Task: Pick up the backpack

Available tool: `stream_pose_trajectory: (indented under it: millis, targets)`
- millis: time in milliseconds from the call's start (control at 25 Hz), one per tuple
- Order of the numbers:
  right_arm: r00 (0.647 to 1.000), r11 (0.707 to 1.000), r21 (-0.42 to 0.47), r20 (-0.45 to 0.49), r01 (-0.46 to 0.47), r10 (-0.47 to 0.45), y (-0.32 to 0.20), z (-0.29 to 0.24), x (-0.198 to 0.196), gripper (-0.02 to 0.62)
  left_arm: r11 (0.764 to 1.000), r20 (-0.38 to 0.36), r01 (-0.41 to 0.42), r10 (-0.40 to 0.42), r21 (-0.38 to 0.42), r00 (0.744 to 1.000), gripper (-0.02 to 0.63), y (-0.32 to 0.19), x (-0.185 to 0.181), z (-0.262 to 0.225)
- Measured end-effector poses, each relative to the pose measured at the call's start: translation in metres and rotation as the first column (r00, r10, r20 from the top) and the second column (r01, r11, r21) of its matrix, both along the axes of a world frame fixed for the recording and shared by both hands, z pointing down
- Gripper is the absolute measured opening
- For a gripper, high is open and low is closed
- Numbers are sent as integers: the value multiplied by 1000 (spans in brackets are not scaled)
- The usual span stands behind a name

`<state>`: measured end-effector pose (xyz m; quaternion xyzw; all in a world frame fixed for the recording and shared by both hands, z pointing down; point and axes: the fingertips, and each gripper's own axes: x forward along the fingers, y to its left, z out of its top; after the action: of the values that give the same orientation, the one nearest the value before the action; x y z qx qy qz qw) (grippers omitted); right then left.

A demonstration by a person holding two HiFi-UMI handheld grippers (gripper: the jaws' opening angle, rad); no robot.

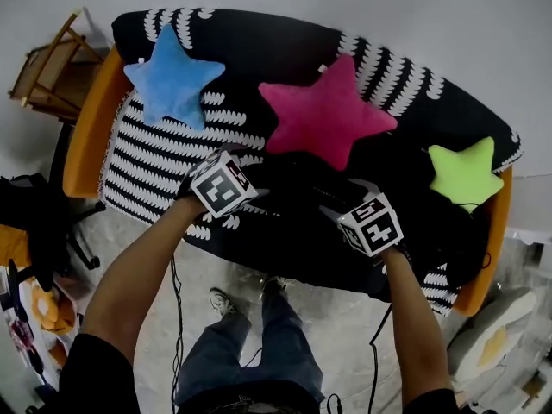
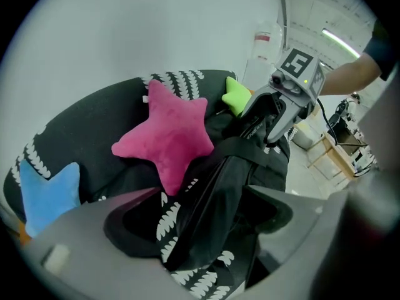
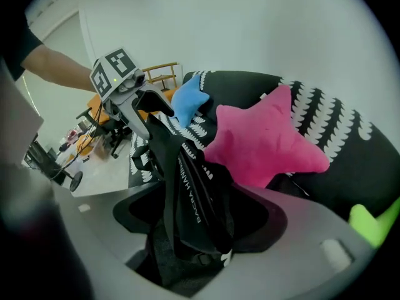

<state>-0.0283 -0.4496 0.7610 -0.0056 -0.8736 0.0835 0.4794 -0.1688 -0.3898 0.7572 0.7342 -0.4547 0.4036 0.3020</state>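
**Desk:** Item one, tools?

**Operator:** Left gripper (image 2: 203, 200): jaws wide, with a black strap (image 2: 215, 167) running through the gap. As far as I can see, the pads are not pressing on it. Right gripper (image 3: 206, 202): jaws also apart, with a bunch of black strap and fabric standing between them, not yet pinched.

**Desk:** Item two, the backpack?

**Operator:** Backpack (image 1: 297, 198): black, lying on the sofa (image 1: 164, 158) seat between my two grippers, just in front of the pink star cushion (image 1: 326, 110). It is soft cloth, slumped, with no stiff frame showing. I judge it light and floppy, so it will likely sag and swing once lifted. The webbing straps look the soundest hold, one per gripper. The smooth fabric panels may slip.

**Desk:** Containers and contents?

**Operator:** The backpack is the only one. I can't tell whether it is zipped or what is inside. Its flat slump suggests it holds little.

**Desk:** Surroundings?

**Operator:** Blue star cushion (image 1: 172, 80) at the sofa's left, green star cushion (image 1: 466, 172) at its right, both well apart from the bag.
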Motion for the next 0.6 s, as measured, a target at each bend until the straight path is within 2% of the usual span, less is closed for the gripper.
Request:
stream_pose_trajectory:
  millis: [200, 440, 600]
  targets:
    - [999, 999, -8, 20, -31, 31, -13, 11, 0, 310, 1000, -47, -5, 4, -30, 999, 388, 8, 4, 13]
    - [997, 997, -19, -6, 80, -80, -6, 22, 0, 305, 998, -50, -56, 54, -38, 997, 342, 15, 6, 24]
    - [993, 993, -29, -24, 115, -116, -1, 30, -1, 244, 997, -65, -65, 62, -46, 996, 303, 13, 9, 26]
